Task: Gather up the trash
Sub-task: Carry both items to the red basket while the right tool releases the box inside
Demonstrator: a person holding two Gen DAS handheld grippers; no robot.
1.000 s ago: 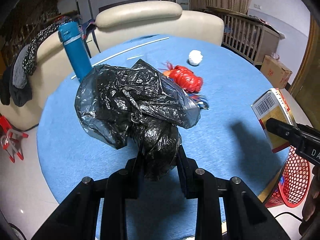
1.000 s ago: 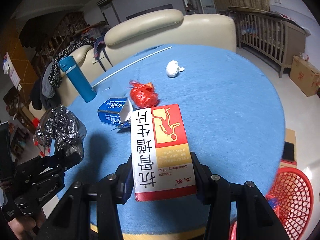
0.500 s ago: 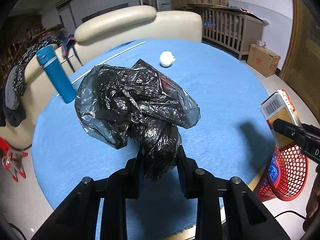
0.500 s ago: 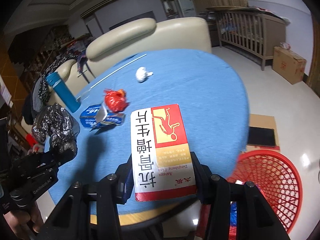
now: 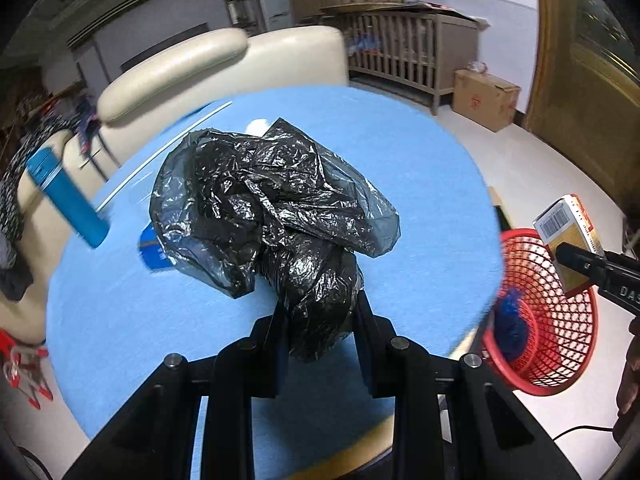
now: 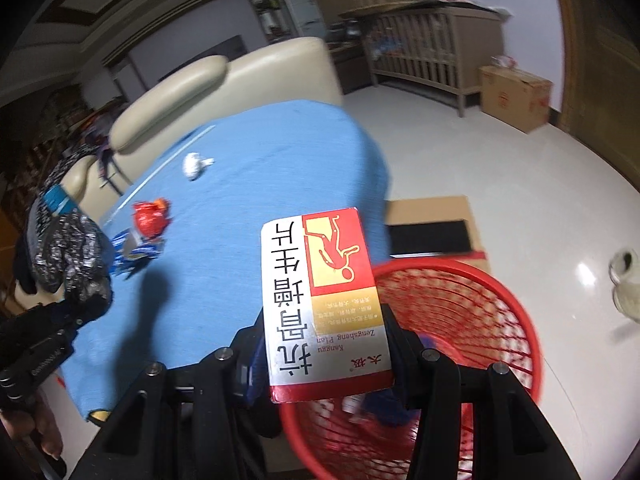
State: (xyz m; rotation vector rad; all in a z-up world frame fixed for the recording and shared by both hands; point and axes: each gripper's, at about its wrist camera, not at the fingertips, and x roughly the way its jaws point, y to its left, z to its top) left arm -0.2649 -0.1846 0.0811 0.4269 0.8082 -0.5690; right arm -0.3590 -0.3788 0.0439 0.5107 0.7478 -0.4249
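My left gripper [image 5: 322,316] is shut on a crumpled black plastic bag [image 5: 272,208], held up over the round blue table [image 5: 420,208]. My right gripper [image 6: 324,344] is shut on a red, white and gold medicine box [image 6: 320,296], which hangs over the near rim of the red mesh basket [image 6: 460,320] on the floor beside the table. In the left wrist view the same box [image 5: 568,232] and basket [image 5: 560,320] show at the right edge. On the table lie a red crumpled wrapper [image 6: 150,216], a torn blue carton [image 6: 136,248] and a white paper ball [image 6: 194,164].
A blue bottle [image 5: 66,196] stands at the table's left edge, a thin white rod [image 5: 160,168] lies near it. Cream sofa [image 5: 192,76] behind the table. A flat cardboard sheet [image 6: 432,208] and cardboard box [image 6: 516,96] sit on the floor. Blue trash lies inside the basket.
Both grippers have swung to the right, off the table toward the red basket. The medicine box now hangs over the basket instead of over the table. Both grips are unchanged.
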